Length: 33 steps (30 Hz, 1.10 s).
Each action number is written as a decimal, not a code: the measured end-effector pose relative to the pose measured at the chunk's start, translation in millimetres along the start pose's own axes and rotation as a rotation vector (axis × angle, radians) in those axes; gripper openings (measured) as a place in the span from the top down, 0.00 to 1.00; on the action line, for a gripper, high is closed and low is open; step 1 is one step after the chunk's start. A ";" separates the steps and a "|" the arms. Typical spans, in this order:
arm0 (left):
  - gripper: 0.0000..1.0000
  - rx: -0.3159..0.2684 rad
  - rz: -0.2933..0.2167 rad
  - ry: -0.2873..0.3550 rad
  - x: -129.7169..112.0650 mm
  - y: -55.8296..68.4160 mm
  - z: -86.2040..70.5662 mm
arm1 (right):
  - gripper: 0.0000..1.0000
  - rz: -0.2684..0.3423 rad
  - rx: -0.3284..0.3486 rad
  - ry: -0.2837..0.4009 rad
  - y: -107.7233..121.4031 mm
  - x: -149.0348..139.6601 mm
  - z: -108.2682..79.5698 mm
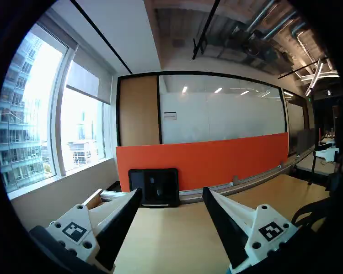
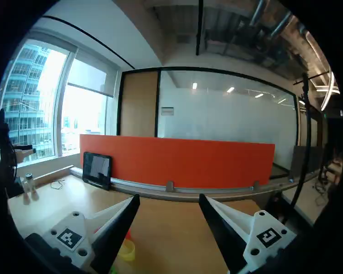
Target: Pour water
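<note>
Orange partition (image 1: pixel 203 160); wall notice (image 1: pixel 169 116) illegible; left hand-held gripper (image 1: pixel 171 189), right hand-held gripper (image 2: pixel 168 196) both wide

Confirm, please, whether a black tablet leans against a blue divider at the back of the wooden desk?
No: the divider is orange, not blue, as the left gripper view shows; the black tablet does lean against it at the back of the wooden desk.

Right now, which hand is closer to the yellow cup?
Probably the right. The yellow cup sits just beside the right gripper, whose fingers are open. The left gripper is open too, facing a tablet.
</note>
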<state>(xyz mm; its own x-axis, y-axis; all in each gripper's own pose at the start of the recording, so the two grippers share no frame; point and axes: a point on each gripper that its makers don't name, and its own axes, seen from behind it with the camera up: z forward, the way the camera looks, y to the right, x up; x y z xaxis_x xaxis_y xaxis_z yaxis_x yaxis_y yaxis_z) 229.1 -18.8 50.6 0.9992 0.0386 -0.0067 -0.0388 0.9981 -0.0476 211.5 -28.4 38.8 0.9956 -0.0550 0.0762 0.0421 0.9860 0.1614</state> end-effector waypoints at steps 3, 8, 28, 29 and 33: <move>0.02 -0.019 -0.019 -0.003 4.8 3.8 2.8 | 0.00 0.003 0.007 0.009 -2.3 7.4 -0.2; 0.03 -0.039 -0.035 -0.010 5.6 6.6 7.1 | 0.00 0.004 0.016 0.008 -4.0 6.4 0.7; 0.03 -0.240 -0.025 -0.006 18.3 48.9 -0.7 | 0.00 -0.041 0.174 0.037 -31.5 25.6 -8.2; 0.03 -0.250 -0.024 -0.007 18.6 51.1 -1.6 | 0.00 -0.042 0.186 0.038 -33.9 26.7 -9.2; 0.03 -0.294 -0.028 -0.001 21.0 60.6 -4.5 | 0.00 -0.047 0.235 0.037 -44.8 29.8 -14.2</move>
<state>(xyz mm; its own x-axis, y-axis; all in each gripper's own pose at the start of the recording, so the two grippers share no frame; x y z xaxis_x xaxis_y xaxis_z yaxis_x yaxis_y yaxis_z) 247.7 42.3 43.2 0.9999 0.0114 -0.0007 -0.0110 0.9421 -0.3350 240.4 -72.0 20.0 0.9956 -0.0897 0.0281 0.0718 0.9186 0.3886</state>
